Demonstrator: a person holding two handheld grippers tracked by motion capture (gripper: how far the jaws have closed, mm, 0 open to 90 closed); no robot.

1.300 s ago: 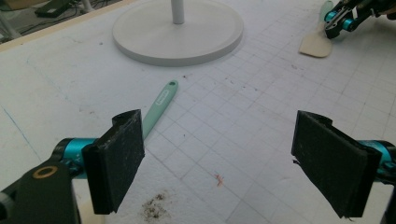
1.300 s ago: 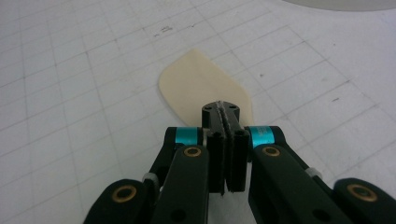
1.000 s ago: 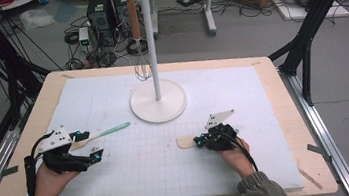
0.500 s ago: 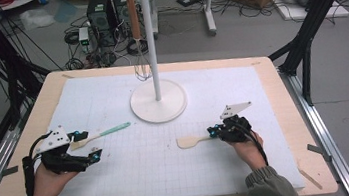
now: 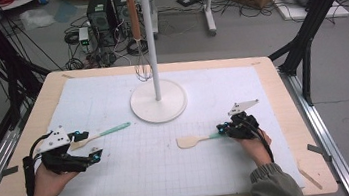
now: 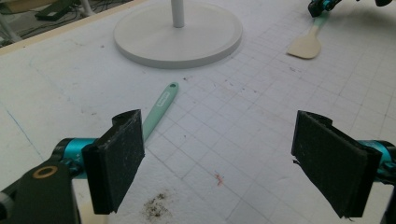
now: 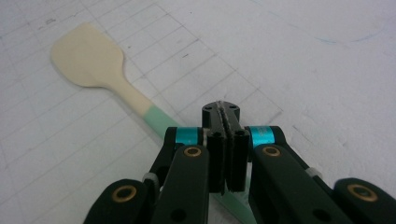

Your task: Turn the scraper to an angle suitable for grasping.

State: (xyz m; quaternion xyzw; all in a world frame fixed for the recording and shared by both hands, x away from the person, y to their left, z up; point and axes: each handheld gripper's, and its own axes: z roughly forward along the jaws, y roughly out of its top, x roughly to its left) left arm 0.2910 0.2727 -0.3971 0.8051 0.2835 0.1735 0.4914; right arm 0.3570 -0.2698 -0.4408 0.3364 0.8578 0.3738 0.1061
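A spatula point(image 5: 188, 141) with a cream blade and green handle lies on the white grid mat point(image 5: 170, 159), right of centre. My right gripper point(image 5: 223, 130) sits low over the handle's far end. Its jaws are shut pad to pad, and the spatula's handle point(image 7: 156, 119) passes underneath my right gripper point(image 7: 222, 109), not between the jaws. A second green-handled utensil point(image 5: 111, 131) lies at the left. My left gripper point(image 5: 89, 146) is open, and the green handle point(image 6: 161, 105) runs behind its left jaw. Nothing lies between the jaws of my left gripper point(image 6: 219, 140).
A white hook stand point(image 5: 158, 102) rises from a round base at the mat's centre back, with a whisk point(image 5: 142, 66) hanging from it. The stand's base point(image 6: 177, 32) lies ahead of the left gripper. The wooden table edge point(image 5: 295, 113) borders the mat.
My right gripper has slid right along the spatula's handle, away from the blade, which stayed put. The left gripper has not moved.
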